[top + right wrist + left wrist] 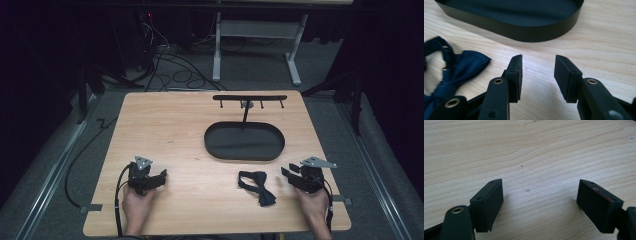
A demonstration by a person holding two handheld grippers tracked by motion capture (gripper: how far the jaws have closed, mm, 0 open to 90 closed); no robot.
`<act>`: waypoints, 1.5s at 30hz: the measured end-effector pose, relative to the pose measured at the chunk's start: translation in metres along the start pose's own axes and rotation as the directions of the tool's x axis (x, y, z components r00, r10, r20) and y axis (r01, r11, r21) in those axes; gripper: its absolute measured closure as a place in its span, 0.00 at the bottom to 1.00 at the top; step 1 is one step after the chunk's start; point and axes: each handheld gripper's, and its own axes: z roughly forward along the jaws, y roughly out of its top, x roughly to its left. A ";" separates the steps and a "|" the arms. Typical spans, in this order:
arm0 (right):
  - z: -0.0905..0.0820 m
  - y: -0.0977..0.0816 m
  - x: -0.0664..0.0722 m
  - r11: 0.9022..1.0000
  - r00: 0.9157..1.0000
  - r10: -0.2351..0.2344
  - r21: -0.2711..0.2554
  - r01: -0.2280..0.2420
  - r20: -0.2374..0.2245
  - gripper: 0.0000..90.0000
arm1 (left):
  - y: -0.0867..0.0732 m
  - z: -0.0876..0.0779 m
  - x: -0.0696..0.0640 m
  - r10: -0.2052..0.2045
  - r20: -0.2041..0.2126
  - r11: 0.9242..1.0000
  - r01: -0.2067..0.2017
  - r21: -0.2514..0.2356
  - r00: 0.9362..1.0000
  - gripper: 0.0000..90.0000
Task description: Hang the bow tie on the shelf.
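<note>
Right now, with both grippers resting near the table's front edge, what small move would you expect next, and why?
Probably the right gripper slides toward the bow tie and closes on it. Its jaws stand open and empty, and the tie lies flat just beside it, nearer than to the left gripper, which is open over bare wood. The rack above the tray hints at hanging it.

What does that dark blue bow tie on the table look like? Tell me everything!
The dark blue fabric bow tie lies flat on the light wooden table, near its front edge. Its thin neck strap makes a loop beside the bow. It sits in front of the black oval tray, apart from it. The open right gripper is close by, not touching.
</note>
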 end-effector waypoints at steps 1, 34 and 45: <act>-0.002 0.001 0.002 1.000 1.000 -0.001 -0.006 0.001 -0.010 0.67 | 0.000 0.000 0.000 -0.002 0.000 1.000 0.002 0.000 1.000 0.24; 0.010 0.032 0.057 0.996 0.972 -0.084 0.005 0.087 -0.222 0.66 | 0.000 0.000 0.000 0.000 0.001 1.000 0.000 0.000 1.000 0.24; 0.028 0.039 0.074 0.989 0.955 -0.126 0.047 0.143 -0.267 0.65 | 0.000 0.000 0.000 0.001 0.001 1.000 -0.001 0.000 1.000 0.24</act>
